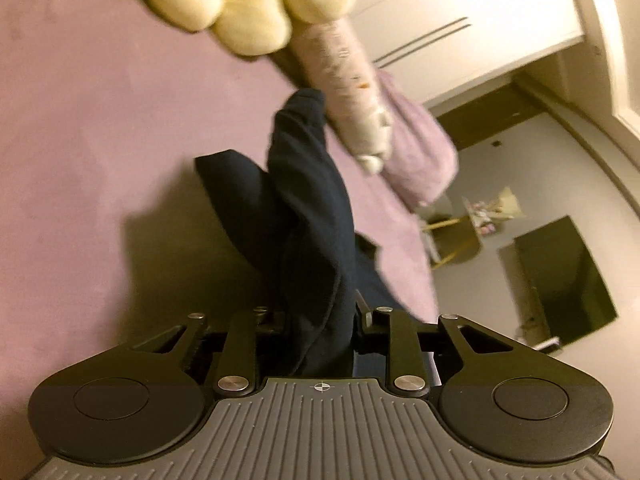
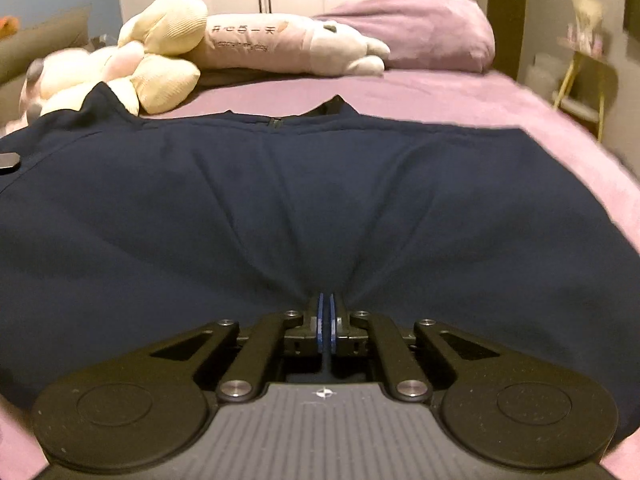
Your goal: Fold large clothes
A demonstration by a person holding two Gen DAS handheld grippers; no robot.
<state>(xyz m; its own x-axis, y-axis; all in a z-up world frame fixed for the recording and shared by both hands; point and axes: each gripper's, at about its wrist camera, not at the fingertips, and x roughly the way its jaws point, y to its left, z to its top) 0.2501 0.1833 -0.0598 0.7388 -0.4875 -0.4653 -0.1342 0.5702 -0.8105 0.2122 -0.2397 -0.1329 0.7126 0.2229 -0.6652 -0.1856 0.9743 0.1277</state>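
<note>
Lying across the mauve sheet (image 2: 460, 92) in front of you is the garment (image 2: 320, 200), a dark navy knit, matte and soft, spread flat in a broad band with shallow creases fanning out from your right gripper (image 2: 325, 316). Its long axis runs side to side in the right wrist view, with a seamed edge and a short dark zip on the far side, toward the plush toys (image 2: 160, 48).

Your right gripper has its blue pads (image 2: 319, 320) pressed nearly together on the near edge of the cloth, and the fabric puckers toward that pinch.

In the left wrist view your left gripper (image 1: 320, 320) holds a thick bunched fold of the same garment (image 1: 312, 208). The cloth fills the narrow gap between the jaws and stretches away from them as a twisted rope, then drops to the sheet (image 1: 100, 120), casting a dark shadow there. That rope points away from you toward a long pink printed bolster (image 1: 340, 76) and a cream, ribbed plush (image 1: 240, 4). A lilac pillow (image 2: 420, 28) lies at the head of the bed, rounded and slightly wrinkled, with white cupboard doors (image 1: 460, 20) behind.
</note>
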